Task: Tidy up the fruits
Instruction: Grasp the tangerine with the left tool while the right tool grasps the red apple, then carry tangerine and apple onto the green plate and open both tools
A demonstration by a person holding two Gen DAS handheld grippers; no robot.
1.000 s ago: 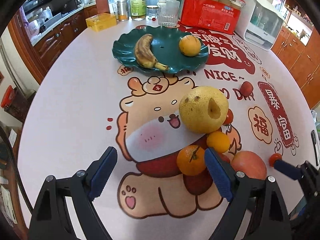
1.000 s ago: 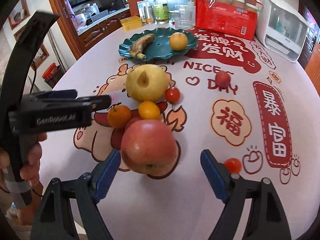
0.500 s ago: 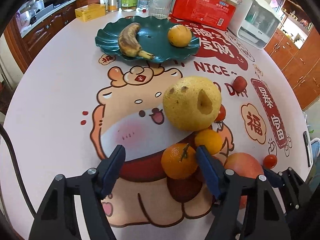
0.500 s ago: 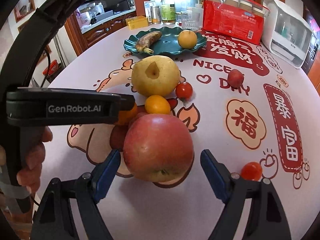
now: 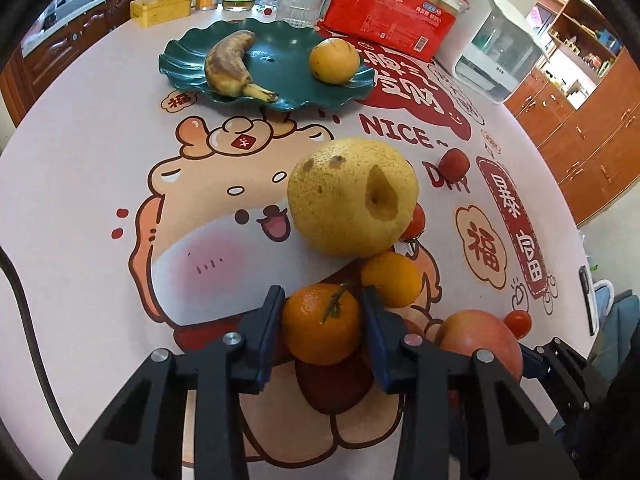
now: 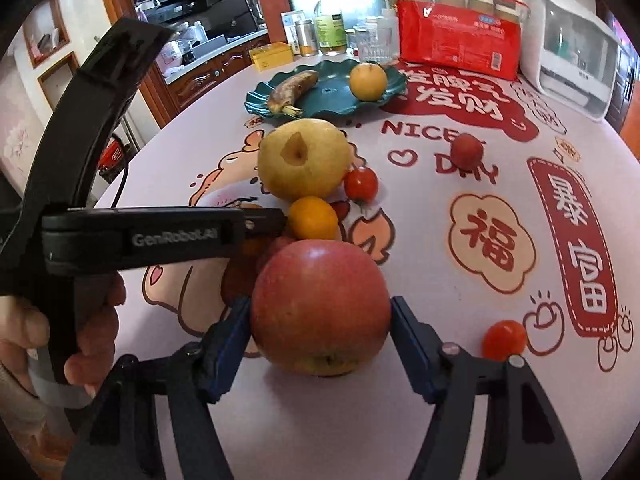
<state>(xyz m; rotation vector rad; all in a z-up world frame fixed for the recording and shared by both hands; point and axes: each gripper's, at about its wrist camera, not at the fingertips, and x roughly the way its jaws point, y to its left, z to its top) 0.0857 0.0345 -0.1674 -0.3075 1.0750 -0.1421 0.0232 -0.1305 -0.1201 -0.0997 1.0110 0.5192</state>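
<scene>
Both grippers are closing in since a moment ago. The left gripper [image 5: 322,320], wide apart half a second back, is now pinching the tangerine [image 5: 322,322] between its blue pads, so that fruit looks ready to lift. The right gripper [image 6: 320,340] is narrowing onto the red apple [image 6: 320,306], pads touching its sides, the apple still sitting on the worktop [image 6: 420,240]. Just beyond, a small orange [image 6: 313,218] and the big yellow pear [image 6: 304,158] are waiting. Farthest, the green plate [image 5: 280,92] is already holding a banana [image 5: 230,66] and another orange fruit [image 5: 334,60].
</scene>
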